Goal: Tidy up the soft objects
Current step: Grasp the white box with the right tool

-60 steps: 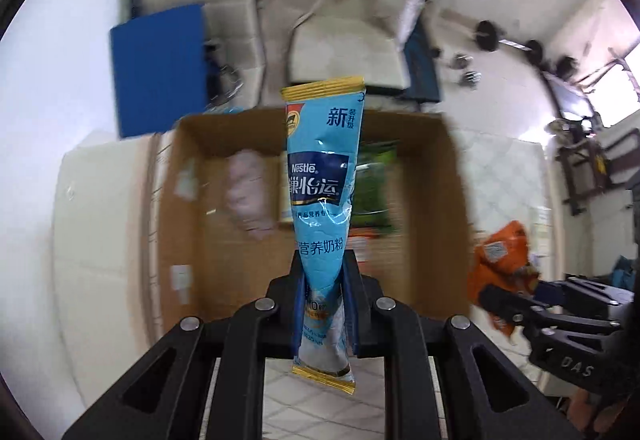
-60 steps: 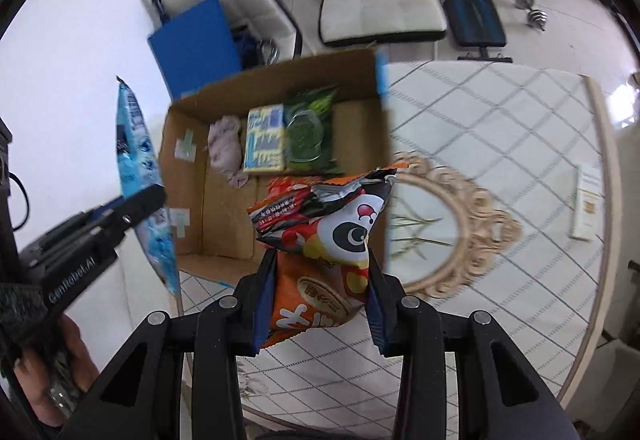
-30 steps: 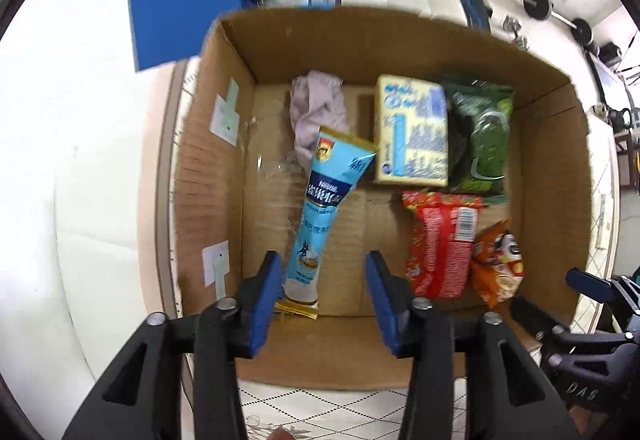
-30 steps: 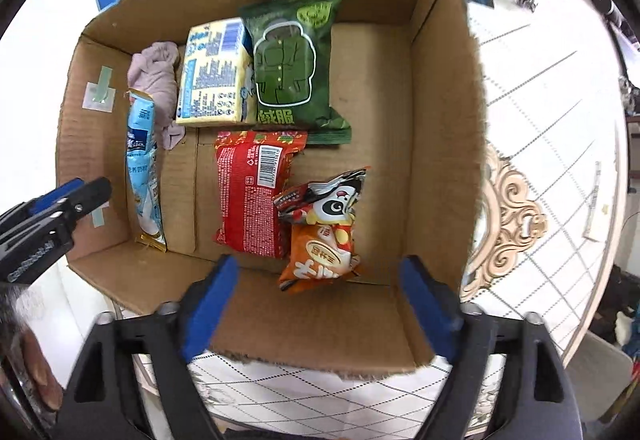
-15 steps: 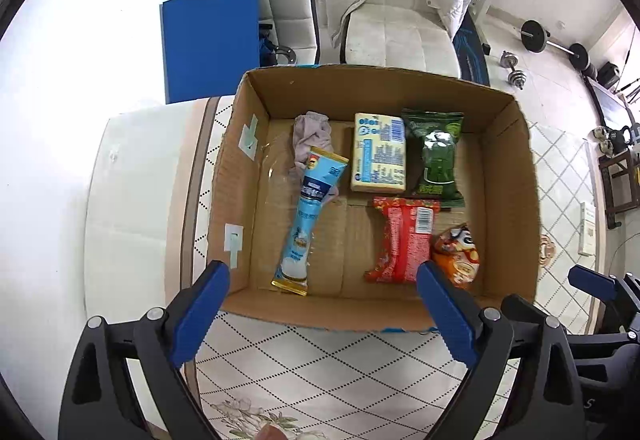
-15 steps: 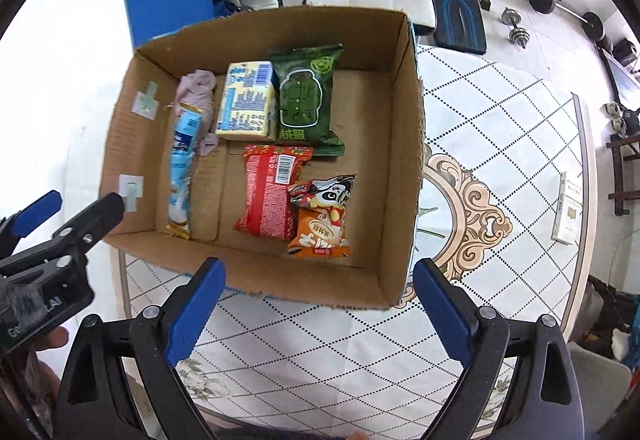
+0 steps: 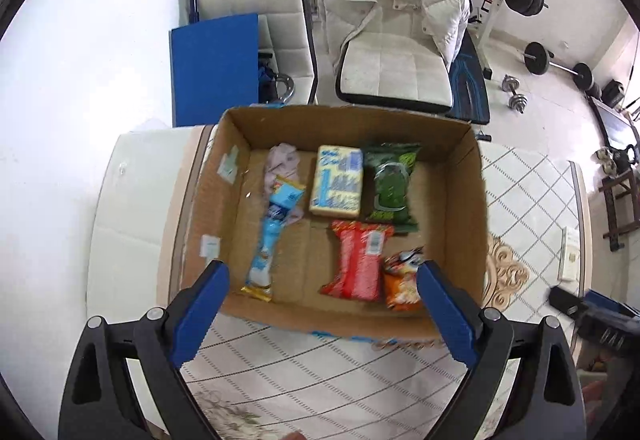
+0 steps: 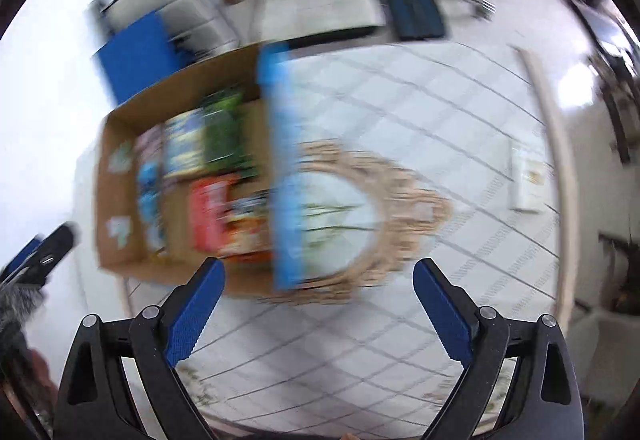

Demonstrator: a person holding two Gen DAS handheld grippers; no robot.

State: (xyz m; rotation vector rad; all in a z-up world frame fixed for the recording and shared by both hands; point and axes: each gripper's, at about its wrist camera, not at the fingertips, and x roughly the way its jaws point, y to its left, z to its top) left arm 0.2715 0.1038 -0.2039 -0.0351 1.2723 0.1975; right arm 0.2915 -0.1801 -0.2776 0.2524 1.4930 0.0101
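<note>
Both my sets of fingers are spread wide and carry nothing now. A moment ago my left gripper (image 7: 322,282) held the long light-blue milk-powder sachet (image 7: 272,236) and my right gripper (image 8: 318,280) held the orange snack packet (image 7: 402,280); both now lie on the floor of the open brown cardboard box (image 7: 478,200) on the patterned bench (image 7: 528,200). The sachet lies partly over the pale pink cloth (image 7: 282,158). The orange packet touches the red packet (image 7: 360,260), with the yellow-and-blue pack (image 7: 337,180) and green packet (image 7: 392,182) behind. I have pulled back; the right view is smeared by motion. 6 soft things are boxed, and I see none left outside.
</note>
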